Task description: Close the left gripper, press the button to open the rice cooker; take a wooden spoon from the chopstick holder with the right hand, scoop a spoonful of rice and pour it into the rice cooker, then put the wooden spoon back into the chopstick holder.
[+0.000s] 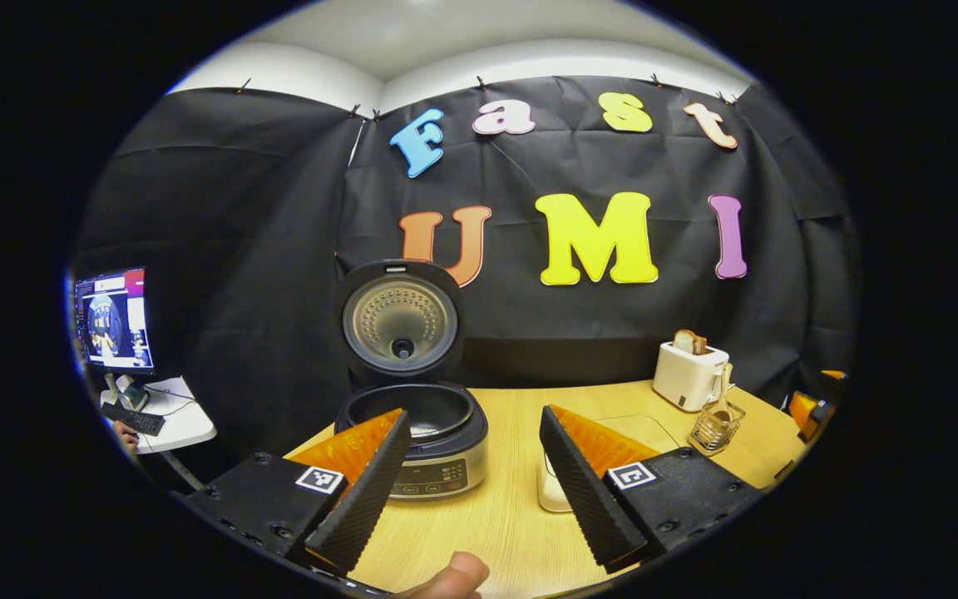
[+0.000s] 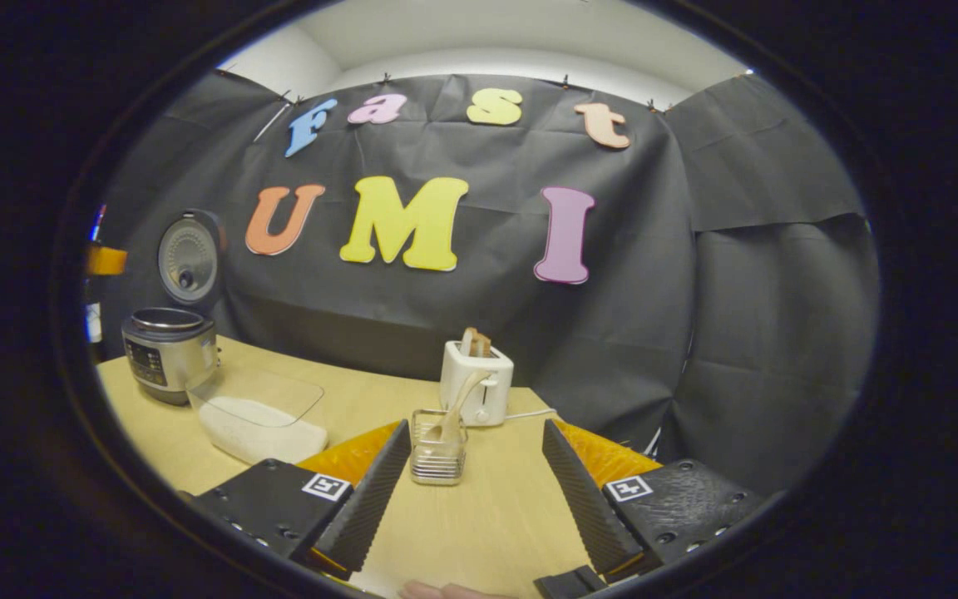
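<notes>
Rice cooker (image 1: 412,433) stands on the table (image 1: 496,516) with its lid (image 1: 400,320) raised upright, inner pot exposed. In the left gripper view it sits ahead of the left tongs (image 1: 475,491), just behind the left-hand finger (image 1: 362,491), apart from both fingers. The left tongs stand open, nothing between the 2 fingers. A clear container of rice (image 2: 259,420) lies on the table just to the right of the cooker (partly hidden behind a finger in the left gripper view).

Chopstick holder (image 2: 438,445), a wire basket, stands on the table directly ahead of the right tongs (image 2: 475,491), in the gap between the fingers but farther off, not touched. The wooden spoon (image 2: 458,403) rests in it, handle leaning up to the right. The right tongs are open and empty.

A white toaster (image 2: 479,378) with bread in its slots stands just behind the holder. A monitor (image 1: 111,320) and keyboard sit on a small side table at far left in the left gripper view.
</notes>
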`<action>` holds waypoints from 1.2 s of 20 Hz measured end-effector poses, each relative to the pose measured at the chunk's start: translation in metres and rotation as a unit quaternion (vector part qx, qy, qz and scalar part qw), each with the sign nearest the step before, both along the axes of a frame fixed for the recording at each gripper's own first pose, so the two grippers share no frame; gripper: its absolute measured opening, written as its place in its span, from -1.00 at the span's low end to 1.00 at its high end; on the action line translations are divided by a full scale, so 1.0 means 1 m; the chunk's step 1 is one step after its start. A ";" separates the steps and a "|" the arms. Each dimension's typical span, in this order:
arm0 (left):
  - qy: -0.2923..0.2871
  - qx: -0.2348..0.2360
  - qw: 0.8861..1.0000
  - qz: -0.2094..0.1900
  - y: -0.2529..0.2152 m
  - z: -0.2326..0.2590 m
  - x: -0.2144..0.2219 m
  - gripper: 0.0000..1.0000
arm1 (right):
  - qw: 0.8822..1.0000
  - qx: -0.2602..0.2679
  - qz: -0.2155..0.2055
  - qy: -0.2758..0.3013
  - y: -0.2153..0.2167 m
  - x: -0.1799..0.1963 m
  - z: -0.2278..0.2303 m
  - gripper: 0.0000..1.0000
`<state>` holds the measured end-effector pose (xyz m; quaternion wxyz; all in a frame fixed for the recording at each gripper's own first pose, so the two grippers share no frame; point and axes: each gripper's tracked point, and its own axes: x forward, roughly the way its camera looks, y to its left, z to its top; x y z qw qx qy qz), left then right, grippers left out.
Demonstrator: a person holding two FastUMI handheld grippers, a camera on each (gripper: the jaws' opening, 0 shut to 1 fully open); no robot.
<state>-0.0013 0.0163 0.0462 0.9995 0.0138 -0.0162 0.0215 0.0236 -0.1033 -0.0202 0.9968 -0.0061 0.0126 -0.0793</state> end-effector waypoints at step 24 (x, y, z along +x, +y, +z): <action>0.009 0.040 0.999 0.014 -0.002 -0.060 0.027 0.99 | 0.980 0.085 0.087 0.156 -0.001 0.263 -0.063 0.91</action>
